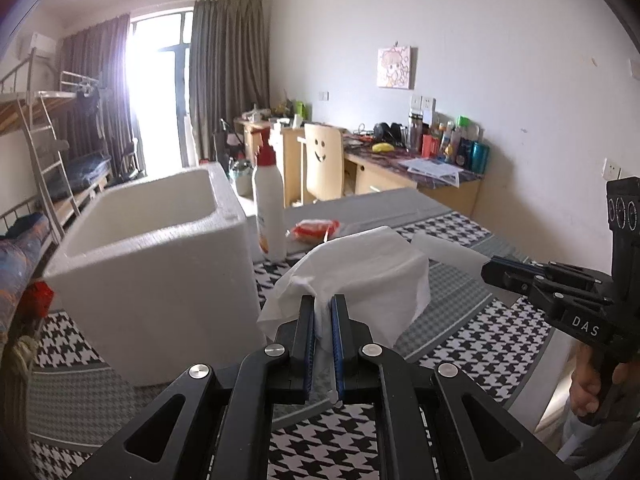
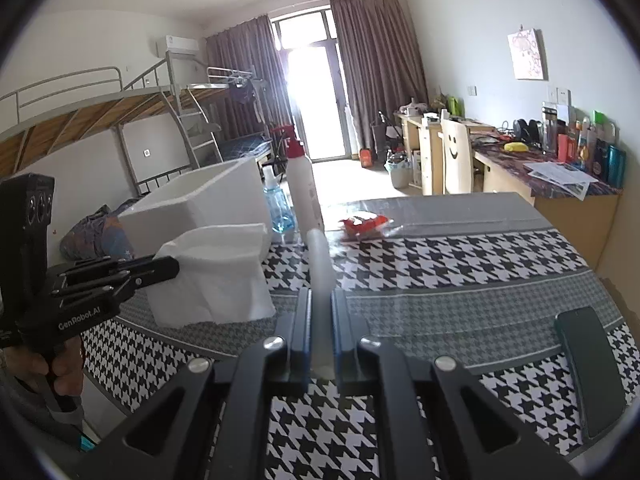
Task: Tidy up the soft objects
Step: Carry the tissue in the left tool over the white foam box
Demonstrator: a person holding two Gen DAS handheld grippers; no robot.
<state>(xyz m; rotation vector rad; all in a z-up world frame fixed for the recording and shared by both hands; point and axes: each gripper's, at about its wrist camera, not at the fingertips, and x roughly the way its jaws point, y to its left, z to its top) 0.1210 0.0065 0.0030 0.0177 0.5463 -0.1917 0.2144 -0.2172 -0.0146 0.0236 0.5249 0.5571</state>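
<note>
The checked surface (image 2: pixel 460 264) carries a white foam box (image 1: pixel 160 264), with a tall white bottle (image 1: pixel 269 204) (red cap) just beside it and a red packet (image 1: pixel 316 229) behind. The left gripper (image 1: pixel 322 312) has its fingers clamped on a white tissue (image 1: pixel 368 280) held above the surface beside the box. The right gripper (image 2: pixel 320 304) pinches a pale sheet (image 2: pixel 320 256) edge-on.

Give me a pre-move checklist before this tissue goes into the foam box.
1. Left gripper shut on the tissue: ok.
2. Right gripper shut on the tissue's other edge: ok.
3. Foam box open at the top: ok.
4. Foam box empty inside: cannot tell, its floor is hidden.
5. White bottle standing upright beside the box, apart from the tissue: ok.
6. Tissue free of the red packet: ok.
</note>
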